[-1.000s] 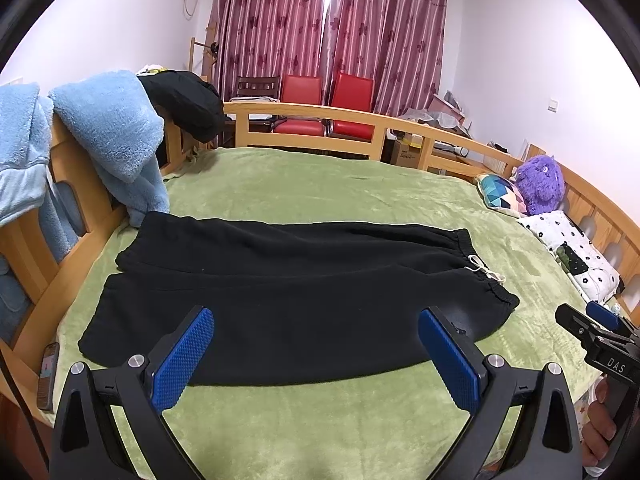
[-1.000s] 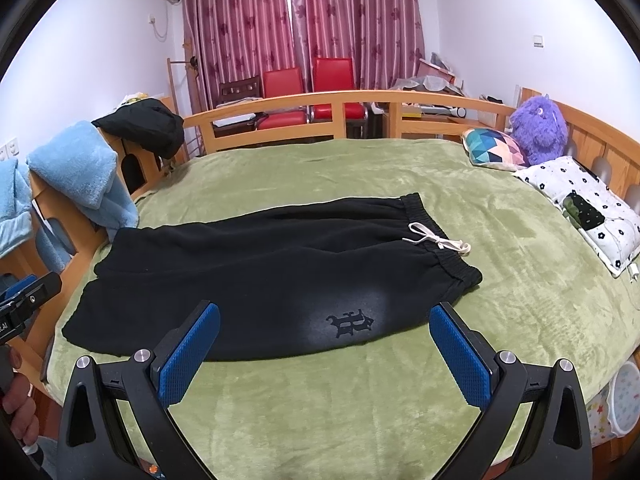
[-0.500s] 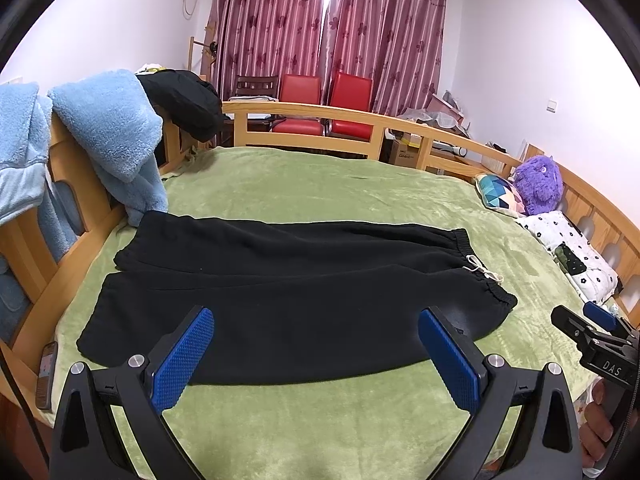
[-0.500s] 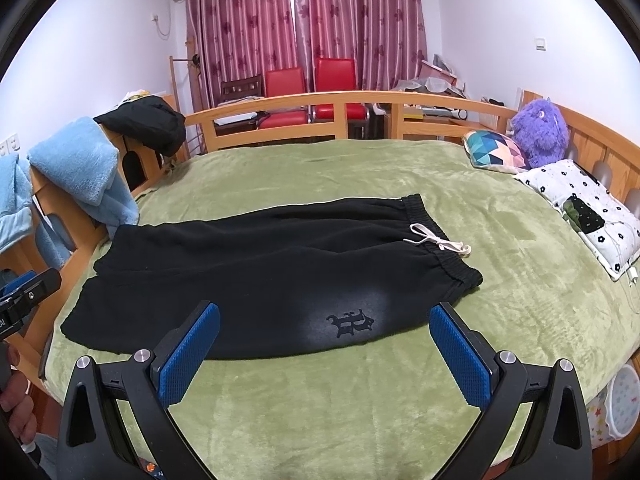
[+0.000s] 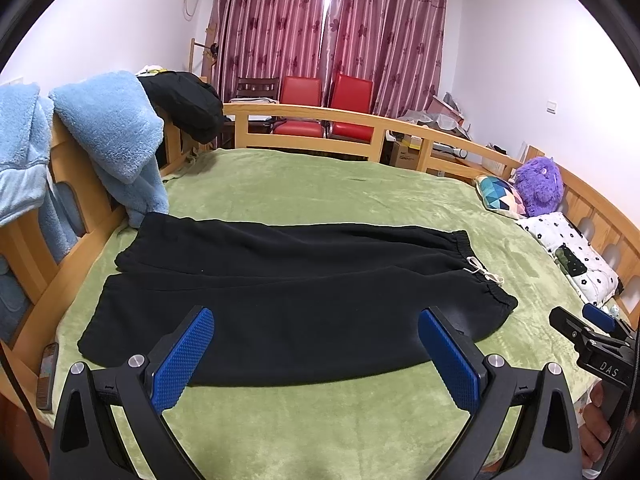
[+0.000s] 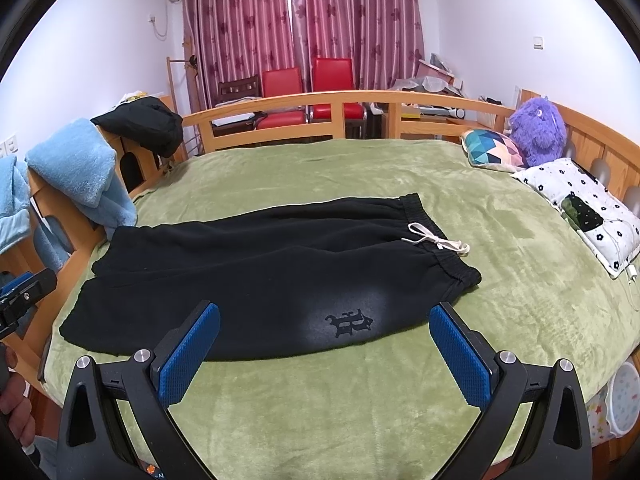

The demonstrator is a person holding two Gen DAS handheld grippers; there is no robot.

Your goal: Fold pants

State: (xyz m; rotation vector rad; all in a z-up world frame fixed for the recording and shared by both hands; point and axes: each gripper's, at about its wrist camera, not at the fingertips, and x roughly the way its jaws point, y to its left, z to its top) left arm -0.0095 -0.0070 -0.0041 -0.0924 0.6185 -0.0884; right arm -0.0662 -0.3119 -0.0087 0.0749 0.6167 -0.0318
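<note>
Two grippers: the left gripper (image 5: pixel 316 354) and the right gripper (image 6: pixel 324 350) both hang over the near edge of the bed with jaws spread wide, holding nothing and touching no cloth.
Pants: the black pants (image 5: pixel 296 292) lie flat on the green blanket (image 5: pixel 320 424), legs running to the left, waistband (image 6: pixel 440 236) to the right with the white drawstring (image 6: pixel 436 240) loose on top.
Lay of the legs: side by side, the near leg closest to the grippers, the far one behind it.
Step in hand: likely the reach for the first fold, one leg onto the other.
Where to grip: left at the near hem (image 5: pixel 96 336), right at the near waistband corner (image 6: pixel 468 280); these are the ends of one long edge.
How to grip: pinch the full thickness of the fleece so no layer is left behind.
How to carry: lift both ends together, keep the edge taut, lay it onto the far edge.
Risk: the thick cloth may sag mid-span and wrinkle.
Drawstring: tuck it inside the fold.
</note>
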